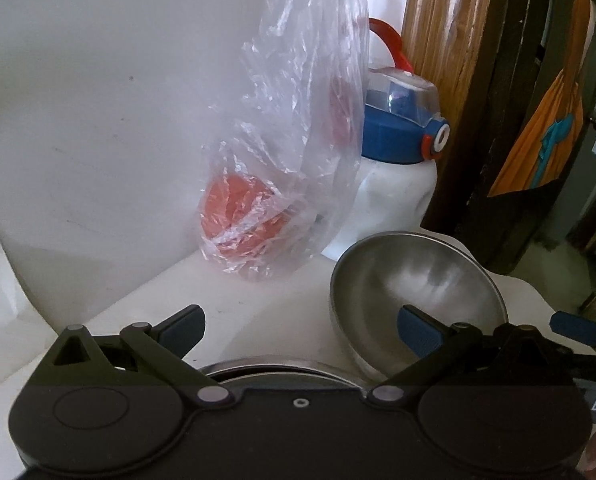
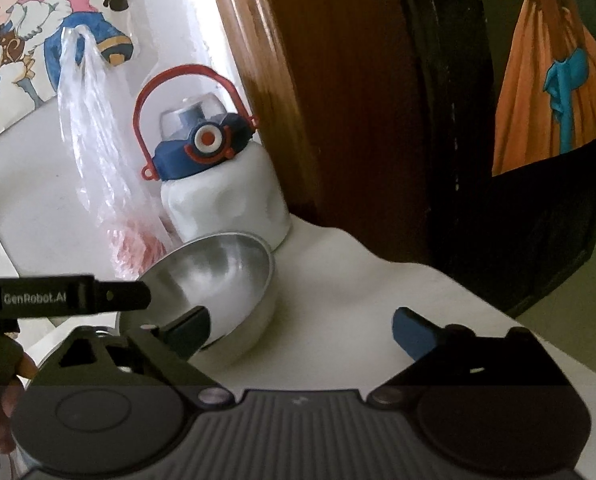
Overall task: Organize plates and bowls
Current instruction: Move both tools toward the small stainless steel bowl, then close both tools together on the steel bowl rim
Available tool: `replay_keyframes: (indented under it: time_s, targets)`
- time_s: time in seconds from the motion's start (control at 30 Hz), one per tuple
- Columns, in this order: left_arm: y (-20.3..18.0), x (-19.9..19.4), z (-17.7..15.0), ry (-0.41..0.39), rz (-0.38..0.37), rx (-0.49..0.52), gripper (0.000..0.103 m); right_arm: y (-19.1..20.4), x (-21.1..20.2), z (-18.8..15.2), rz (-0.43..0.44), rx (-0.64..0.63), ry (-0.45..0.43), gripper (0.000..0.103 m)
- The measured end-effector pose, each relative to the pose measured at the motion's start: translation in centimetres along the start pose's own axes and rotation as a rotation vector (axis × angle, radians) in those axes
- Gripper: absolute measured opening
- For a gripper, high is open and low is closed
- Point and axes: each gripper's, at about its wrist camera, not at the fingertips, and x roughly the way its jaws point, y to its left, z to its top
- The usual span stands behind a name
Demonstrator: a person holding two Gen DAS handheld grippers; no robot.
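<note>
From my left wrist view, the left gripper (image 1: 301,328) hangs with its jaws spread wide and nothing between them. Its right finger sits over the near rim of the steel bowl (image 1: 417,292), which rests tilted on the white counter (image 1: 258,292), mouth turned toward me. Just under the gripper body I can make out the curved metal edge of a second dish (image 1: 266,364); whether it is a plate or another bowl I cannot tell. Behind stand a plastic bag (image 1: 294,152) with something red inside and a white bottle (image 1: 393,200) with a blue lid, both near the bowl but apart from it. At the far right a blue fingertip of the other tool pokes in.

From my right wrist view, the right gripper (image 2: 298,336) is likewise spread and empty. Its left finger overlaps the lower rim of the steel bowl (image 2: 222,276), though I cannot tell whether it touches. The left tool's black finger reaches in from the left toward the bowl's rim. The bottle (image 2: 226,200) stands just behind the bowl, the bag (image 2: 98,168) beside it.

I judge the step in hand is picking up this bowl, probably to nest it with the dish below. Next I would need to straddle the rim with one finger inside, pinch, and lift cleanly, minding the slippery steel and the bottle close behind
</note>
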Motion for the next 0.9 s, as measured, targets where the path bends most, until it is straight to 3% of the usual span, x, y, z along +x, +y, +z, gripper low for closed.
replay_keyframes:
  time_s: [0.2, 0.4, 0.57, 0.63, 0.9]
  targets:
    - [0.0, 0.6, 0.2, 0.011, -0.037, -0.044, 0.095, 0.2, 0.5, -0.2, 0.026, 0.015, 0.014, 0.083]
    - [-0.5, 0.9, 0.1, 0.024, -0.068, -0.029, 0.076, 0.2, 0.5, -0.1, 0.074, 0.049, 0.024, 0.057]
    - [-1.0, 1.2, 0.0, 0.051, -0.107, -0.034, 0.037, 0.4, 0.3, -0.2, 0.111, 0.073, 0.039, 0.028]
    - [-1.3, 1.2, -0.2, 0.056, -0.122, -0.031, 0.031, 0.7, 0.0, -0.3, 0.084, 0.066, 0.045, 0.027]
    - [-2.5, -1.0, -0.5, 0.028, -0.144, -0.047, 0.029, 0.4, -4.0, 0.0, 0.071, 0.081, 0.0, 0.025]
